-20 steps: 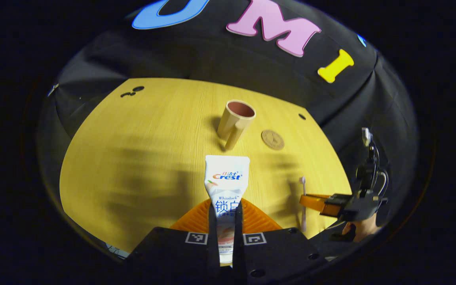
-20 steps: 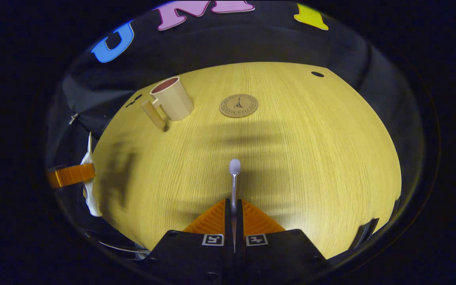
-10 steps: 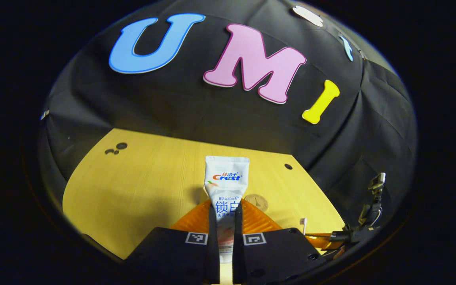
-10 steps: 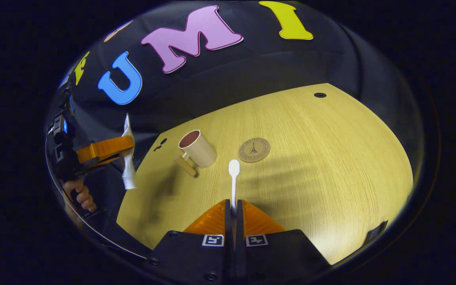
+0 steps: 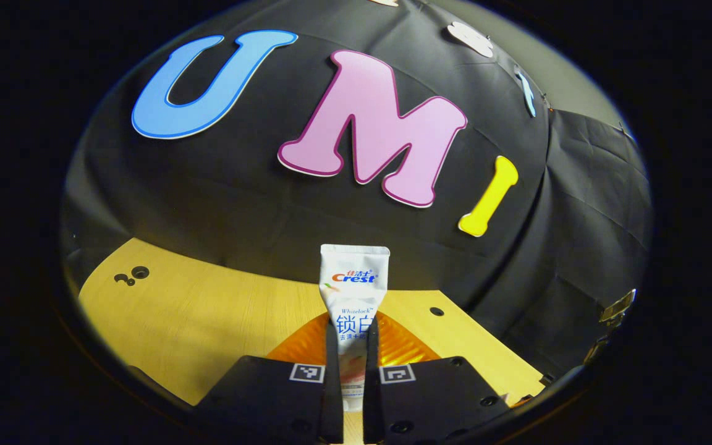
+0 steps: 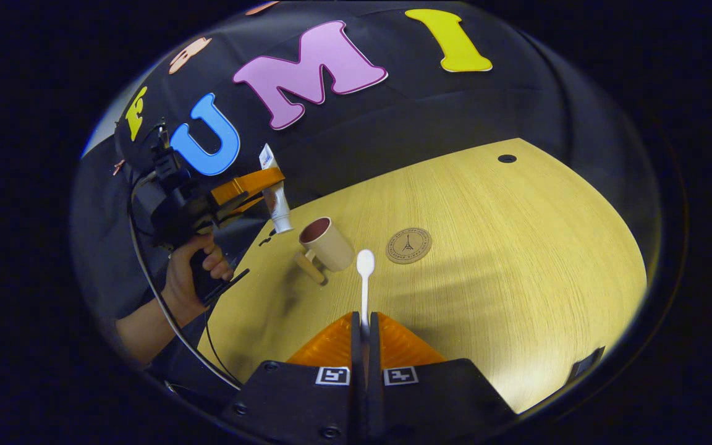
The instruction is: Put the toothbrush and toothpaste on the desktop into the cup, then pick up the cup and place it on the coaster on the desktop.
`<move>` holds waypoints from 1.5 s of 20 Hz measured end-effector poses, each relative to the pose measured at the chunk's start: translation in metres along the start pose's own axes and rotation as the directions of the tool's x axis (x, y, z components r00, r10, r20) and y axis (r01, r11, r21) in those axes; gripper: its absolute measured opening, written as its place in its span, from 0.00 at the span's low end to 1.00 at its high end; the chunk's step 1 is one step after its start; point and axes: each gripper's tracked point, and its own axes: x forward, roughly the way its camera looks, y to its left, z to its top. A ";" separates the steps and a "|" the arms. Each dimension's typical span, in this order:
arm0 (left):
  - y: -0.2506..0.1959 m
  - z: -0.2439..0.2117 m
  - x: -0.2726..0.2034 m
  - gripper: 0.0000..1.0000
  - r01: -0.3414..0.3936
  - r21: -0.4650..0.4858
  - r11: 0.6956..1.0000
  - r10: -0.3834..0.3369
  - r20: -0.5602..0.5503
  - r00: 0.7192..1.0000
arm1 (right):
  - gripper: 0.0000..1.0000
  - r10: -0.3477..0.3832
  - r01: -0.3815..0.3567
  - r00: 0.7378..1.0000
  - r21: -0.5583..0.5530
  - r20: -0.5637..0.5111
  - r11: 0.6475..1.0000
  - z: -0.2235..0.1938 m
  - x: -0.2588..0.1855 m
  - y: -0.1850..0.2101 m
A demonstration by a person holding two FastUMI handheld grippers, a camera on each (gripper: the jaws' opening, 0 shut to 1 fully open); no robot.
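Note:
My left gripper (image 5: 351, 337) is shut on a white toothpaste tube (image 5: 353, 290), which points away from me toward the back wall. In the right gripper view that same left gripper (image 6: 251, 185) hangs above and left of the beige cup (image 6: 326, 243), the toothpaste tube (image 6: 274, 198) upright in it with its cap end just over the cup's far left side. My right gripper (image 6: 364, 324) is shut on a white toothbrush (image 6: 365, 281), whose head sits in line with the cup's right side. A round brown coaster (image 6: 408, 245) lies on the wooden desktop (image 6: 504, 247) right of the cup.
A hand (image 6: 192, 272) and forearm hold the left gripper's handle, with a cable trailing down. The cup's handle points to the front left. Small dark holes mark the desktop at the far right (image 6: 507, 159) and the far left (image 5: 132, 274).
The left gripper has risen and tilted up with the toothpaste, moving closer above the cup. The right gripper has lifted the toothbrush off the desktop and drawn slightly toward the cup.

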 end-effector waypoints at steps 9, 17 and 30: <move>0.052 -0.056 0.053 0.18 -0.105 0.000 0.994 0.105 -0.093 0.990 | 0.05 -0.006 0.006 1.000 0.014 -0.007 1.000 -0.003 0.004 -0.012; 0.046 -0.086 0.042 0.27 -0.067 0.044 0.997 0.073 -0.154 0.985 | 0.05 -0.011 0.010 1.000 0.014 0.019 1.000 0.005 0.003 -0.009; 0.050 -0.078 -0.033 0.85 -0.051 -0.006 0.999 0.049 -0.163 0.985 | 0.05 0.085 -0.095 0.973 0.036 0.216 0.995 0.079 0.027 0.054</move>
